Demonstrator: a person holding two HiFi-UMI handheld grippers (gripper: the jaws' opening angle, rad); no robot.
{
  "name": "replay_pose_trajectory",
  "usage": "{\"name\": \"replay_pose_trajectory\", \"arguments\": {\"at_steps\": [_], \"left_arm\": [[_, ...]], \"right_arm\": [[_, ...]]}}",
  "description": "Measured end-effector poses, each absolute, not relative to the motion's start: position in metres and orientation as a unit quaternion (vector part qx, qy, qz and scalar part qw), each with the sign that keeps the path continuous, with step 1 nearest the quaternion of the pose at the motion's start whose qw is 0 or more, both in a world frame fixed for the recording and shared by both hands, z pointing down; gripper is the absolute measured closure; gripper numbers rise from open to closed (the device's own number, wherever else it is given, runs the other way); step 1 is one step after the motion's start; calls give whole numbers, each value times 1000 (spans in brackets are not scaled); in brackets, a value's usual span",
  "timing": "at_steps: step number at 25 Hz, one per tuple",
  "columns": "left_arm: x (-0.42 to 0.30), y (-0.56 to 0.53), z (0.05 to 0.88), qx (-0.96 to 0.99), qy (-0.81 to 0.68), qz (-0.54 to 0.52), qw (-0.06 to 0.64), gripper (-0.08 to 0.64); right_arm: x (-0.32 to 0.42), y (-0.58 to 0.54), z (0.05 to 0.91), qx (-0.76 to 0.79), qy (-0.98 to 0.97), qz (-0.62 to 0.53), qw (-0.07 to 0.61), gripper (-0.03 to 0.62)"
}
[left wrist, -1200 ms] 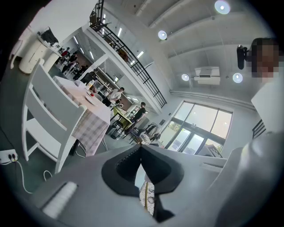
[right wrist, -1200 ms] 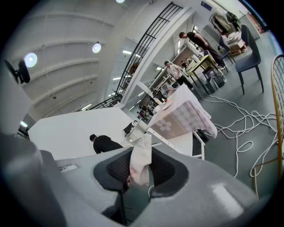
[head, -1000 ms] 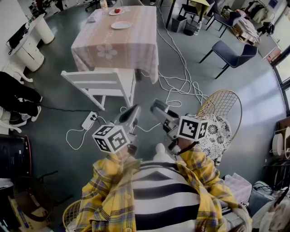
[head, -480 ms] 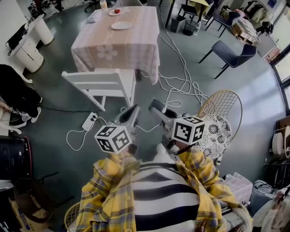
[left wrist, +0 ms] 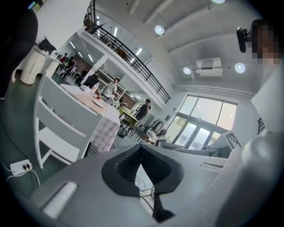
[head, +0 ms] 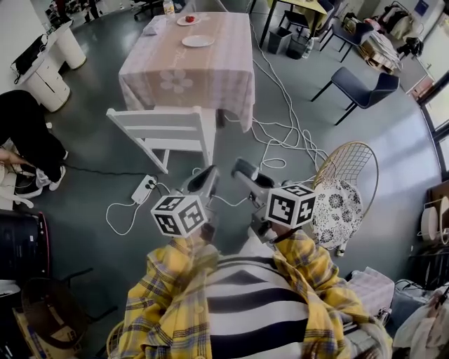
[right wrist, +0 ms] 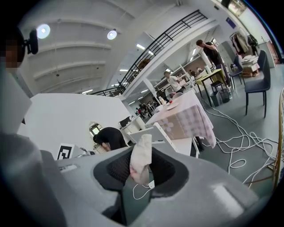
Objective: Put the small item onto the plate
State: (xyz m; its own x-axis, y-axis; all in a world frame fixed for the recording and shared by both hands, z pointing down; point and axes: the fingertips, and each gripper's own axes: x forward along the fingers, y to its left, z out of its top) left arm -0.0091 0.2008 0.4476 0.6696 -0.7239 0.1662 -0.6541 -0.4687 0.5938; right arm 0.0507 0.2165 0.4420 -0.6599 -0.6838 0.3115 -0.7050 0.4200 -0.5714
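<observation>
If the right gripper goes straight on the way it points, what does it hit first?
Probably the white chair, straight ahead of the right gripper and the small item it holds; the table lies beyond. Depth is uncertain.

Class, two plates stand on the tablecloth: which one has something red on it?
The farther plate, near the table's far edge, bears a red item; the nearer plate looks empty.

— Where is the small item [right wrist: 142,153]?
— Pinched in the right gripper [right wrist: 141,169]: a pale, pinkish-white, limp piece, standing upright, its top poking above the pads.
— And the plate [head: 198,41]?
— White and round, lying flat on the checked bench [head: 184,70], well apart from the item.
</observation>
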Motion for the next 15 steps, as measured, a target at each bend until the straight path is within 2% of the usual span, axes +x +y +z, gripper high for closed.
{"name": "replay_pose_trajectory", "arguments": {"at_steps": [10,15], "left_arm": [[-37,195,464,838,-415,-64,347,572],[-24,174,455,841,-420,-71,333,566]], "right_arm": [[33,212,451,410,-838,361,20,488],[43,191,446,399,-845,356,20,488]]}}
